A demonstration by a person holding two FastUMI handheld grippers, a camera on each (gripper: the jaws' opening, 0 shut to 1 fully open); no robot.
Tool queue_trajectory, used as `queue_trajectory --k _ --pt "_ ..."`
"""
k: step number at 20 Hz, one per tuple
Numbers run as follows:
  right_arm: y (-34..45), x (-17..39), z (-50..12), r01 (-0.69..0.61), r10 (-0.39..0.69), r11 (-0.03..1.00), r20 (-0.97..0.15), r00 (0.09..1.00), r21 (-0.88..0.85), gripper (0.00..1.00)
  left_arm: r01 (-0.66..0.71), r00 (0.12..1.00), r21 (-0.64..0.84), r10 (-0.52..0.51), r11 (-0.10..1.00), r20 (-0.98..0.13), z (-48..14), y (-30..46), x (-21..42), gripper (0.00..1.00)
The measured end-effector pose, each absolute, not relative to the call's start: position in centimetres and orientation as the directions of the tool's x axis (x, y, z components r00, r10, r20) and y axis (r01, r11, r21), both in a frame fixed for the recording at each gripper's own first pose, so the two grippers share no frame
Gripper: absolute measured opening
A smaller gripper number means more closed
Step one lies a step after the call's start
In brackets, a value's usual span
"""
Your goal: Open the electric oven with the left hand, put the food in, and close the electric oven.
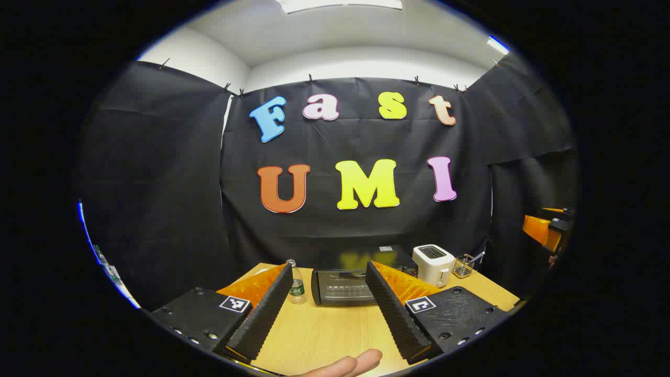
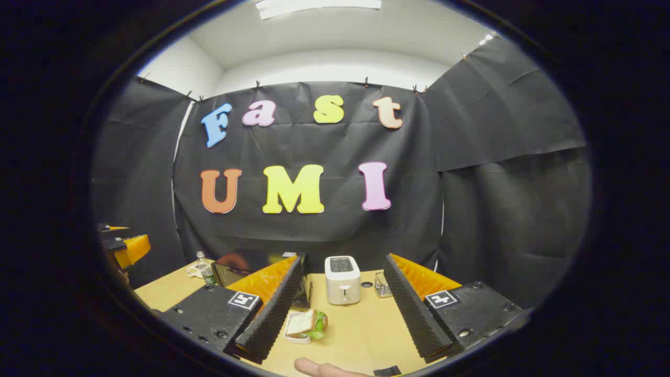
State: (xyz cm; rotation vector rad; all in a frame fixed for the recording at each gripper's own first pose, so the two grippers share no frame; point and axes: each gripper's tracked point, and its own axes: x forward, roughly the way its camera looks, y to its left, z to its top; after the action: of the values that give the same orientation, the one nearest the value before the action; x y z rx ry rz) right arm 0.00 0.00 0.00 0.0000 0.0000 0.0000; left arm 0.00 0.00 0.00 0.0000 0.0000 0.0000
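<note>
- In the left gripper view, the left gripper hovers above the near part of the wooden bench, its two ridged black fingers spread wide apart with nothing between them.
- Straight ahead between those fingers, the electric oven sits at the far edge of the bench against the black cloth wall, its door shut and the handle running across the top of the door.
- A small plastic water bottle stands just left of the oven; a white toaster stands just right of it, and a clear glass holder sits further right.
- A fingertip of a hand shows at the bottom edge of this view.
- In the right gripper view, the right gripper is also held above the bench, its fingers wide apart and holding nothing.
- The food, a sandwich with green leaves on a small white dish, lies on the bench near the right gripper, beside its left finger but not touching it that I can tell.
- Here the toaster stands at the far middle, and the oven is far left, partly hidden by the left finger.
- The other gripper's orange body shows at the far left edge of this view.
</note>
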Motion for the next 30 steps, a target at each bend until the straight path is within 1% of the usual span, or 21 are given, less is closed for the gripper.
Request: queue_trajectory --k 1,6,11,12,13,16,17,18,19,20,21,25,27,30 --pt "-0.1 -0.1 0.1 -0.001 0.001 1.000 0.004 1.000 -0.003 1.00 0.001 1.000 0.006 -0.001 1.000 0.002 0.0 -0.2 0.0 0.92" --pt "0.1 -0.5 0.5 -0.007 0.007 1.000 0.025 1.000 -0.007 1.00 0.006 1.000 0.015 -0.006 1.000 -0.006 -0.4 -0.8 0.1 0.94" --pt "0.5 -0.8 0.6 -0.019 0.020 1.000 0.041 0.999 -0.012 1.00 0.012 1.000 0.010 -0.012 1.000 -0.020 -1.3 -1.0 0.7 0.94" --pt "0.7 -0.7 0.4 -0.022 0.022 1.000 0.042 0.999 -0.015 0.91 0.014 1.000 0.010 -0.014 1.000 -0.018 -1.5 -1.0 0.8 0.94" --pt "0.9 -0.6 0.2 -0.024 0.025 1.000 0.041 0.999 -0.016 1.00 0.017 1.000 0.010 -0.017 1.000 -0.015 -1.4 -1.0 0.7 0.94" --pt "1.1 0.1 -0.6 -0.033 0.033 0.999 0.033 0.999 -0.018 1.00 0.024 1.000 0.017 -0.024 1.000 -0.015 -1.6 -1.4 1.7 0.94" --pt "1.2 0.5 -0.6 -0.036 0.036 0.999 0.033 0.999 -0.020 0.91 0.026 1.000 0.021 -0.026 0.999 -0.014 -1.7 -1.7 2.3 0.94" --pt "1.3 0.8 -0.7 -0.037 0.038 0.999 0.036 0.999 -0.022 1.00 0.029 0.999 0.022 -0.028 0.999 -0.019 -1.9 -1.9 3.0 0.94" --pt "1.4 1.2 -0.7 -0.038 0.039 0.999 0.039 0.998 -0.025 1.00 0.031 0.999 0.020 -0.031 0.999 -0.025 -2.2 -2.1 3.8 0.94" --pt "1.4 1.8 -1.0 -0.040 0.041 0.999 0.038 0.998 -0.029 0.91 0.034 0.999 0.012 -0.033 0.999 -0.035 -2.4 -2.4 4.7 0.94" --pt "1.5 2.3 -1.1 -0.043 0.044 0.999 0.032 0.999 -0.033 1.00 0.042 0.998 0.002 -0.042 0.999 -0.042 -2.7 -2.7 5.6 0.94" --pt "1.2 4.4 -1.7 -0.050 0.050 0.998 0.008 0.999 -0.031 1.00 0.073 0.995 -0.009 -0.073 0.997 -0.062 -3.8 -3.8 10.3 0.94" --pt "0.9 5.5 -1.9 -0.048 0.048 0.998 0.005 0.999 -0.028 1.00 0.064 0.995 -0.016 -0.065 0.998 -0.076 -4.4 -3.8 13.4 0.94" --pt "0.4 6.9 -2.4 -0.053 0.053 0.998 0.000 0.999 -0.021 1.00 0.091 0.988 -0.053 -0.097 0.994 -0.120 -6.3 -5.2 17.7 0.94"
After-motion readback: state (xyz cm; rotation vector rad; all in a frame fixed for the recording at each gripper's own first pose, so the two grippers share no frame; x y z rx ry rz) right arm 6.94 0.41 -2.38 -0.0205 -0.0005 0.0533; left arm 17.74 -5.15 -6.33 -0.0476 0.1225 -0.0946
